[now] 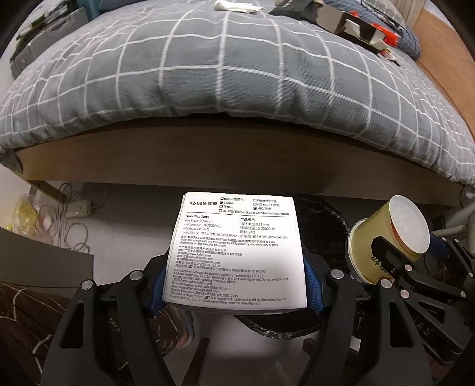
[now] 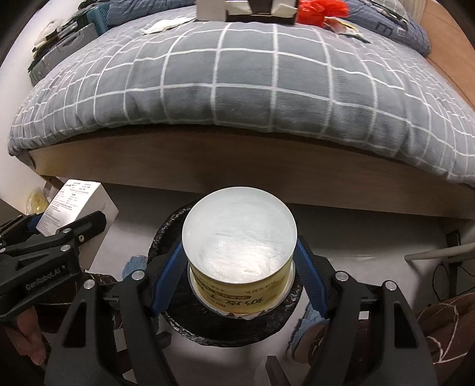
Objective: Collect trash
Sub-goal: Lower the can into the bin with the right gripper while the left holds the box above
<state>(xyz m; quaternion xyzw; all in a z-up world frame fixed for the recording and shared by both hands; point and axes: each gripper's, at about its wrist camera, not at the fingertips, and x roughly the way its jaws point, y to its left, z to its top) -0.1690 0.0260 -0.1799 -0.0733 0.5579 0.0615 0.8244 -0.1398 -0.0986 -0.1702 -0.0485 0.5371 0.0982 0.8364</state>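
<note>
My left gripper (image 1: 234, 285) is shut on a white printed box (image 1: 234, 252), its blue pads pressing both sides. The box hangs over the near rim of a black-lined bin (image 1: 323, 219). My right gripper (image 2: 240, 276) is shut on a yellow cup (image 2: 240, 285) with a white foil bottom, held upside down right above the same bin (image 2: 190, 323). In the left wrist view the cup (image 1: 394, 237) and right gripper show at the right. In the right wrist view the box (image 2: 80, 202) and left gripper show at the left.
A bed with a grey checked quilt (image 1: 222, 74) and a wooden frame (image 1: 237, 160) lies just beyond the bin. Boxes, a red bag (image 2: 320, 10) and wrappers lie on the quilt. A power strip with cables (image 1: 77, 207) lies on the floor at left. A person's patterned trouser legs flank the bin.
</note>
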